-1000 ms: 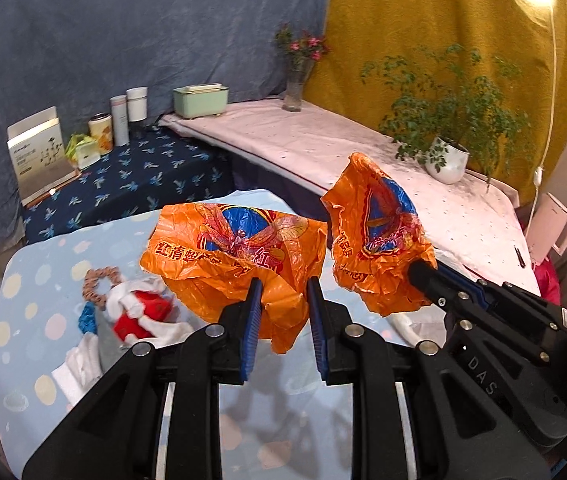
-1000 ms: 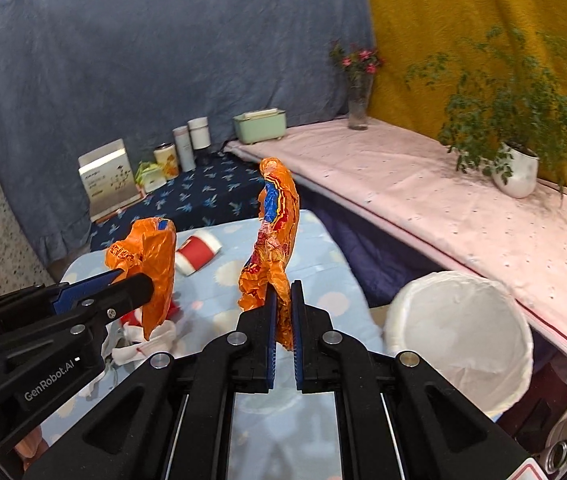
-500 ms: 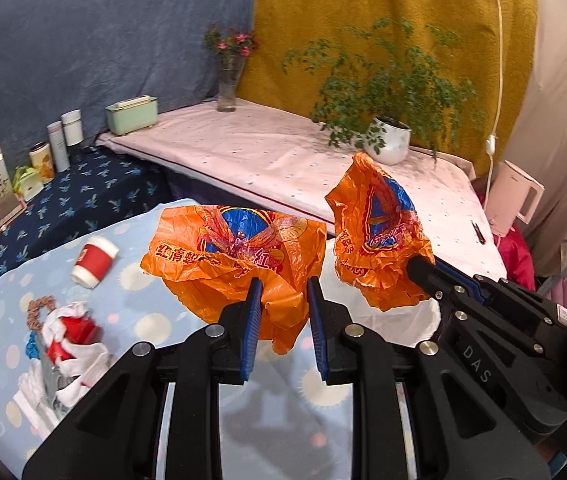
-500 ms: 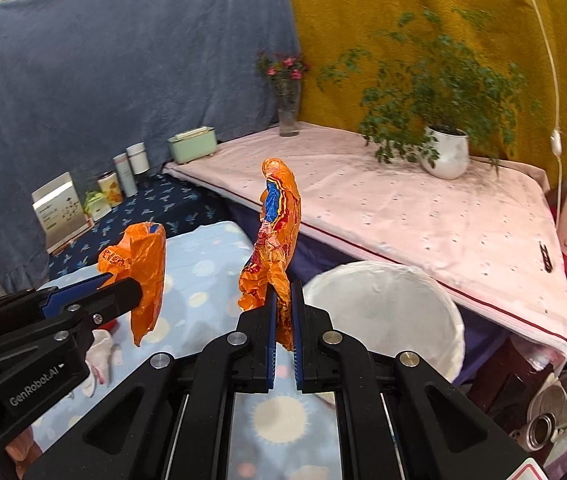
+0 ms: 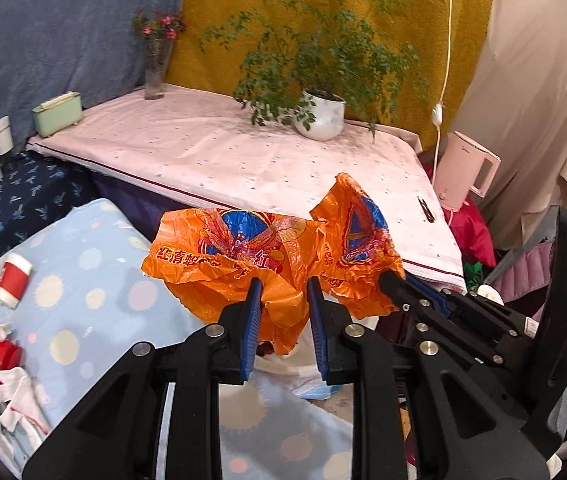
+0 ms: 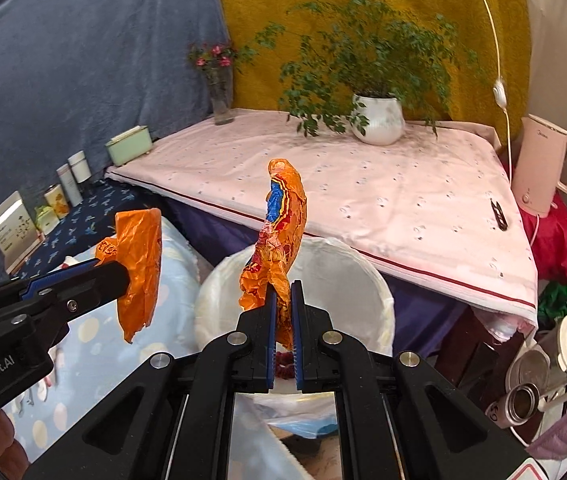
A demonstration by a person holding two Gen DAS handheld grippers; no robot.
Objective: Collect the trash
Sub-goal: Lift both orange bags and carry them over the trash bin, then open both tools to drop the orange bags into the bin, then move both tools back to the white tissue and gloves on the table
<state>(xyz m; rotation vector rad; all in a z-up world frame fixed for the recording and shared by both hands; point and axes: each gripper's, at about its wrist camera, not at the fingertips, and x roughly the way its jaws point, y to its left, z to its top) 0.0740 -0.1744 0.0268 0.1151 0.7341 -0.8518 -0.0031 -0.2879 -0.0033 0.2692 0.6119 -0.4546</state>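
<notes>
Both tongs pinch orange wrappers: left tongs (image 5: 281, 292) hold one wrapper (image 5: 235, 256), right tongs (image 6: 282, 296) another (image 6: 279, 232).

1. The left tongs (image 5: 283, 320) are built from matte black plastic arms, with blue ribbed pads lining the fingertips.
2. Round silver screw heads are set along each arm.
3. The right tongs (image 6: 283, 330) are made alike; white "GenRobot.AI" lettering is printed on the left one's side.
4. A green indicator light is seen on a black housing.
</notes>
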